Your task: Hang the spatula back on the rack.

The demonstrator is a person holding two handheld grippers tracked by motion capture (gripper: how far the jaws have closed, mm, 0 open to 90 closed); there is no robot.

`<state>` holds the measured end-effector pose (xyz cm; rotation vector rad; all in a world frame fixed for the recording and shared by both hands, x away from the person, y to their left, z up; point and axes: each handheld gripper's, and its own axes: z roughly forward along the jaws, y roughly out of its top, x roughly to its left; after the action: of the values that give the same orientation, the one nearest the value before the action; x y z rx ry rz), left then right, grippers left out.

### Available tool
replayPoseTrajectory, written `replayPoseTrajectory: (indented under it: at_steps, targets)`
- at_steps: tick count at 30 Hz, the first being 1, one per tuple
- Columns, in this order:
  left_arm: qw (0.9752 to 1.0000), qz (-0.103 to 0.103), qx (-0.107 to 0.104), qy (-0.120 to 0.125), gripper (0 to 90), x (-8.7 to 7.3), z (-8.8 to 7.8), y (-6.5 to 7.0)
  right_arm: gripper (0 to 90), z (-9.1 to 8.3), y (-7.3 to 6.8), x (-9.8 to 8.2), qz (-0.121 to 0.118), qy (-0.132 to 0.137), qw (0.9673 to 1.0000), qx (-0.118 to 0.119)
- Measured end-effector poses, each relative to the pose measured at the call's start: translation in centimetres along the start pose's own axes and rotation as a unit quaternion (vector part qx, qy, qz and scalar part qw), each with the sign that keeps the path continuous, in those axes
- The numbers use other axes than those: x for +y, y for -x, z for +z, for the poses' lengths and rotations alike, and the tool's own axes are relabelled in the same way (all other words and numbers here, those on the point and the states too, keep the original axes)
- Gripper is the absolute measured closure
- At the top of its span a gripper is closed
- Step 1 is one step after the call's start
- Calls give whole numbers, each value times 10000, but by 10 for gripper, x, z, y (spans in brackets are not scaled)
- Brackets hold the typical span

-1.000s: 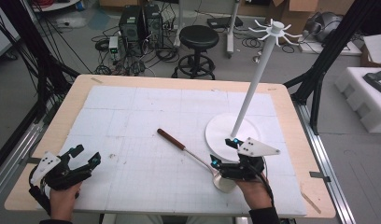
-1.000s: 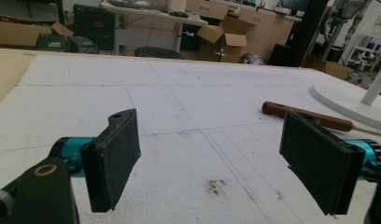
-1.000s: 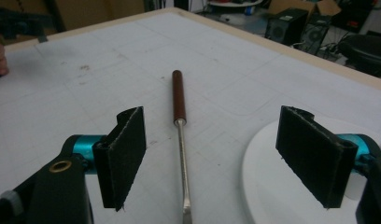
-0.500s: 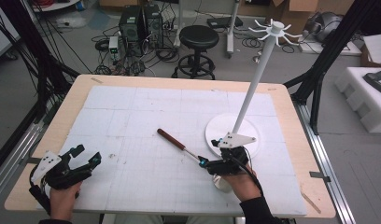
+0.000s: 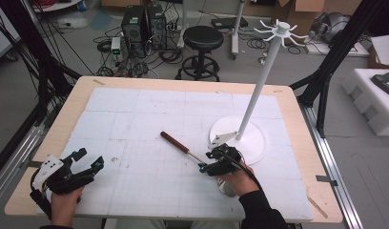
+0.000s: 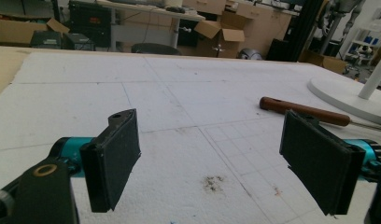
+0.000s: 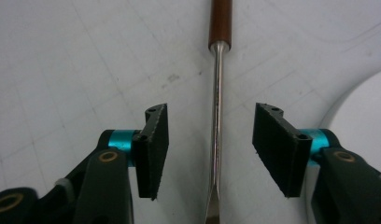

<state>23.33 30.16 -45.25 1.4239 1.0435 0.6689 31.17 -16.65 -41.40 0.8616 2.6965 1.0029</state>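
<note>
A long utensil lies on the white foam mat: brown wooden handle (image 5: 174, 142), thin metal shaft (image 7: 217, 93), metal bowl end (image 5: 226, 187) by the person's right hand. My right gripper (image 5: 205, 161) hangs low over the shaft, one jaw on each side. The jaws have just been closing. The shaft runs between them, and in the right gripper view (image 7: 209, 149) there is a gap on both sides, so neither pad touches it. My left gripper (image 5: 90, 157) rests at the front left of the mat, wide open with nothing between its jaws (image 6: 212, 158).
A tall white stand (image 5: 259, 86) with hooks at the top rises from a round white base (image 5: 252, 143), just right of my right gripper. The base's rim (image 7: 366, 107) lies close beside the right jaw. The wooden table edge (image 5: 64, 124) frames the mat.
My right gripper has moved left and down along the utensil, from near the bowl end to over the shaft, and its jaws have narrowed. The left gripper has stayed put.
</note>
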Motion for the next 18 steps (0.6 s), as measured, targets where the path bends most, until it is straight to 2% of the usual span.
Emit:
replayPoseTrajectory:
  at_steps: [6,10,11,12,14,17,18]
  targets:
    - [10000,-2,-5,-1,203,0,0,0,522,5,1,-3,82,-162,9998,-13]
    - [10000,11,-14,-15,203,0,0,0,552,10,3,-6,45,-291,9996,24]
    - [10000,16,-18,-16,203,0,0,0,569,11,3,-6,70,-322,9995,24]
    - [10000,18,-13,-18,203,0,0,0,606,13,2,-6,-7,-364,9993,32]
    - [10000,17,-10,-19,203,0,0,0,621,14,1,-5,-39,-386,9992,11]
    - [10000,26,3,-27,203,0,0,0,719,14,2,-5,-43,-416,9990,-150]
    - [10000,25,4,-30,203,0,0,0,719,14,2,-5,-43,-416,9990,-150]
